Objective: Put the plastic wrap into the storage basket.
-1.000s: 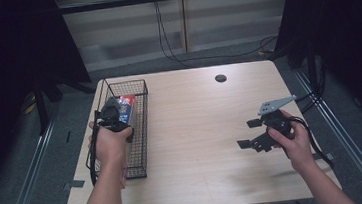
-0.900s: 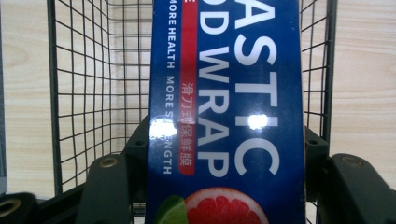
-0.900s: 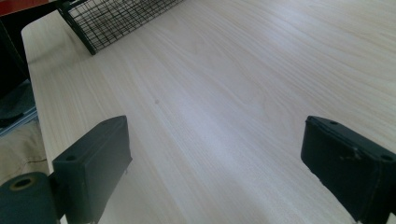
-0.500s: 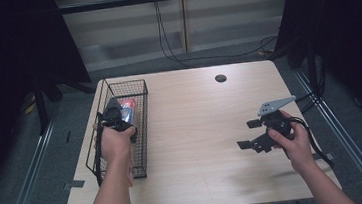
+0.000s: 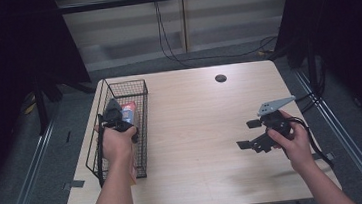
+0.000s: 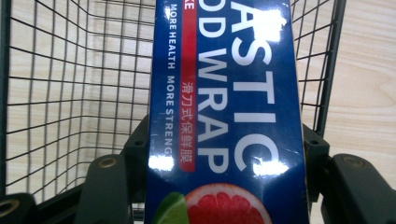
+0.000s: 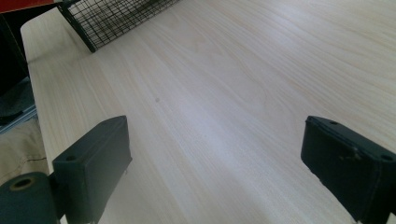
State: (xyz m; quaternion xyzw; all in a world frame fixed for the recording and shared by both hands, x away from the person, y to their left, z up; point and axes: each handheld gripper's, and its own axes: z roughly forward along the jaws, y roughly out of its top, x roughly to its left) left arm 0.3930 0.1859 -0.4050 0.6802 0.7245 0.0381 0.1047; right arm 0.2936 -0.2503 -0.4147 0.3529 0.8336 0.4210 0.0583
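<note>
A blue plastic wrap box (image 6: 233, 116) with white letters and a grapefruit picture lies lengthwise between the jaws of my left gripper (image 6: 224, 186), which is shut on it. In the high view the left gripper (image 5: 114, 111) holds the box (image 5: 128, 111) over the far half of a black wire basket (image 5: 140, 86) at the table's left. The basket's mesh (image 6: 70, 84) lies behind the box. My right gripper (image 5: 247, 135) hovers low over the right side of the table, open. Its jaws (image 7: 219, 158) stand wide apart above bare wood.
The light wooden table (image 5: 195, 110) has a small black round cap (image 5: 221, 78) near its far edge. A corner of the basket (image 7: 116, 16) shows far off in the right gripper view. Cables hang behind the table; dark curtains flank both sides.
My left hand has shifted slightly over the basket with the box still held. The right gripper has stayed where it was.
</note>
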